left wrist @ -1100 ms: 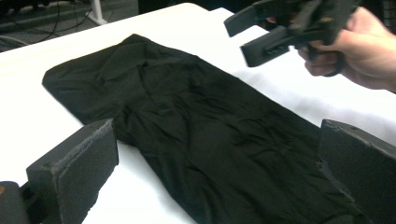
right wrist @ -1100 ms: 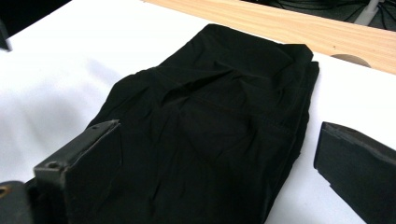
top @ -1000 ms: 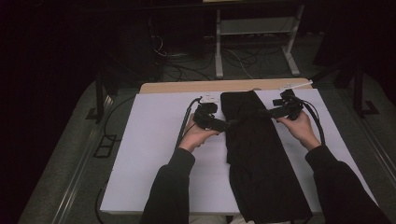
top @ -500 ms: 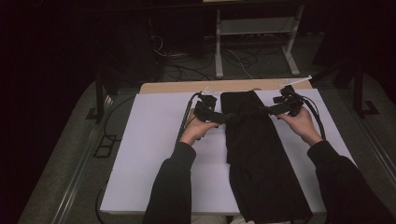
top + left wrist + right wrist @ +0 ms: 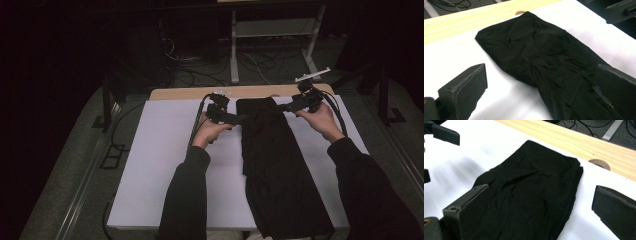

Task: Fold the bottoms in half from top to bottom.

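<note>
Since a second ago both hands have moved apart and toward the far end of the garment. Left hand-held gripper [image 5: 239, 119] sat at the cloth's left edge then; now its tips are at the same edge, nearer the far corner. Right hand-held gripper [image 5: 286, 107] has moved up off the cloth to the far right corner. The black garment [image 5: 272, 160] itself looks unchanged in lay.

Left hand-held gripper: jaws wide, nothing between them, hovering over the cloth's left border as seen in the left gripper view [image 5: 539, 87]. Right hand-held gripper: jaws wide too, empty, straddling the folded far end in the right gripper view [image 5: 536, 205].

Garment: one, long and folded, lying flat on the white cover [image 5: 160, 165], running from the far edge to the near edge, right of centre. Creased at the far end.

Surface: counter [image 5: 190, 93] of pale wood, strip bare along the far side, one round cut-out [image 5: 599, 163] in it near the garment's corner. White sheet over the rest.

Room: dark. Grey floor, cables [image 5: 200, 75] tangled behind the counter, one white metal frame [image 5: 272, 35] beyond.

Count: two grippers, two sleeved forearms, one garment.
</note>
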Action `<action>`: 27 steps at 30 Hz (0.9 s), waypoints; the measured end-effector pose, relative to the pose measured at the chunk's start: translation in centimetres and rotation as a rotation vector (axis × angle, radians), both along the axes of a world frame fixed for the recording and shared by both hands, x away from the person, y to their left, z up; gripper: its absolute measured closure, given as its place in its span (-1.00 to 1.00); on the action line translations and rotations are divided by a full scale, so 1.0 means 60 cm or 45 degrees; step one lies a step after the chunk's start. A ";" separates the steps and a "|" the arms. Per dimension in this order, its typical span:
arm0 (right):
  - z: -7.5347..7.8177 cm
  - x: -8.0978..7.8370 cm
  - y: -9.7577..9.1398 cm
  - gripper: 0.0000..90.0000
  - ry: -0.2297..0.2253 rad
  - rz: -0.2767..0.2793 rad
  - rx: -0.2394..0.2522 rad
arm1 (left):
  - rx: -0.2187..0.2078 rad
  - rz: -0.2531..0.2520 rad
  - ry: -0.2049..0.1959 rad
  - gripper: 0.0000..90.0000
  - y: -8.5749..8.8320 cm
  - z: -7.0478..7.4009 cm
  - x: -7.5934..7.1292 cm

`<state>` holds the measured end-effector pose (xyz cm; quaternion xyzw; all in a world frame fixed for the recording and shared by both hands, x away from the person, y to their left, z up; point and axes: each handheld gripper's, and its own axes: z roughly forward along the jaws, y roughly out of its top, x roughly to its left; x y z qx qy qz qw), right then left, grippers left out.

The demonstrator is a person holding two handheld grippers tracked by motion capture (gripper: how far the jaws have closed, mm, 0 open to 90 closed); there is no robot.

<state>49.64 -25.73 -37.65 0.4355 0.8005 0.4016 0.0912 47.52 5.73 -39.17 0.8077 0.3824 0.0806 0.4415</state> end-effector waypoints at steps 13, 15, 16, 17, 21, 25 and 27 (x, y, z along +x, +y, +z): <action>-0.021 0.041 0.003 -0.97 0.055 -0.068 -0.024 | -0.041 0.103 0.009 -1.00 0.007 -0.025 0.031; -0.030 0.045 0.003 -0.97 0.073 -0.078 -0.024 | -0.065 0.113 0.031 -1.00 0.005 -0.033 0.034; -0.034 0.047 0.003 -0.97 0.085 -0.079 -0.028 | -0.075 0.113 0.045 -1.00 0.004 -0.036 0.035; -0.038 0.048 0.004 -0.97 0.096 -0.084 -0.033 | -0.079 0.111 0.056 -1.00 0.003 -0.040 0.036; -0.048 0.051 0.005 -0.85 0.112 -0.084 -0.017 | -0.085 0.132 0.085 -1.00 -0.002 -0.053 0.039; -0.057 0.056 -0.005 -0.72 0.124 -0.118 0.049 | -0.102 0.180 0.149 -1.00 -0.009 -0.067 0.041; -0.064 0.060 -0.014 -0.69 0.152 -0.156 0.090 | -0.119 0.193 0.160 -0.99 -0.013 -0.070 0.041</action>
